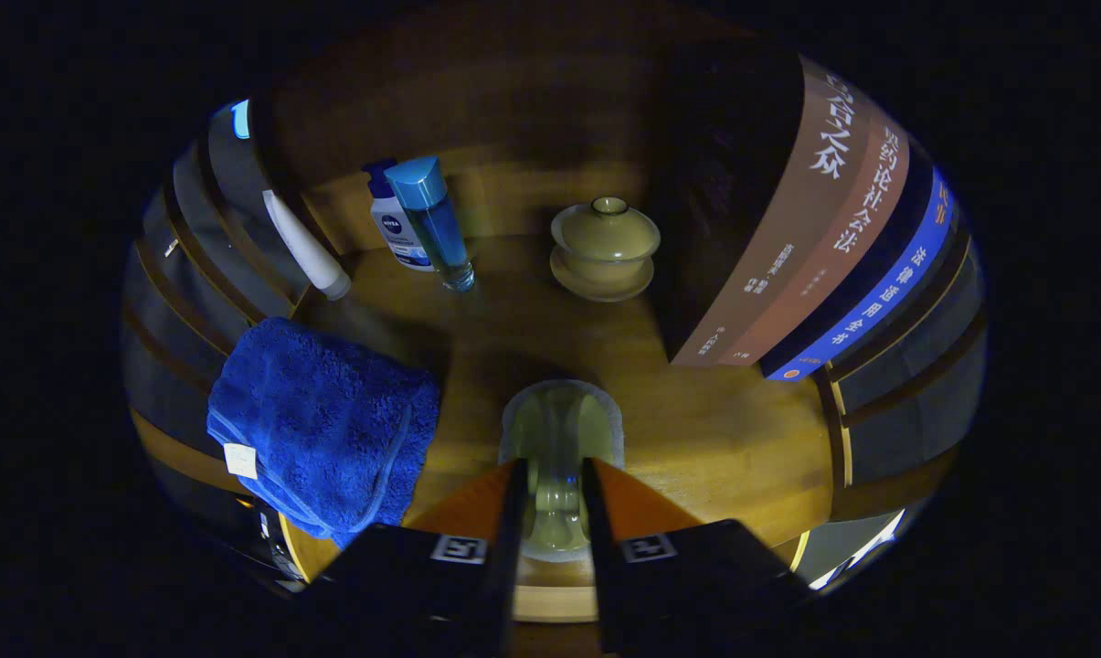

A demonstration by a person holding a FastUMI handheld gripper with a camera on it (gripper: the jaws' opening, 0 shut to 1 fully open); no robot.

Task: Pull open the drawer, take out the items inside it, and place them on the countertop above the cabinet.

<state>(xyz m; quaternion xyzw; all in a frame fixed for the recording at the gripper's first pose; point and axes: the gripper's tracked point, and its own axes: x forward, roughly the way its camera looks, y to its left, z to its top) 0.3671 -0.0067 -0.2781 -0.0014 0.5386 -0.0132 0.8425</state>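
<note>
Blue terry towel [322,425] lies folded at the left front corner of the wooden surface [714,429], hanging a bit over the edge; behind it a white tube [305,245] leans vs the slatted left wall; next, near the back, a white lotion bottle [395,224] w/ a blue cap, and just in front of it, touching or nearly so, a clear blue bottle [436,222] w/ blue cap, tilted; centre-back, a yellowish lidded tea bowl on its saucer [603,249], upright, well apart from the bottles; centre-front, a pale translucent glass item [557,429] sits between the fingers of the gripper [555,484], which is narrowed onto it, both fingers pressing its sides; right, a row of upright books [824,247], spines facing in.
</note>
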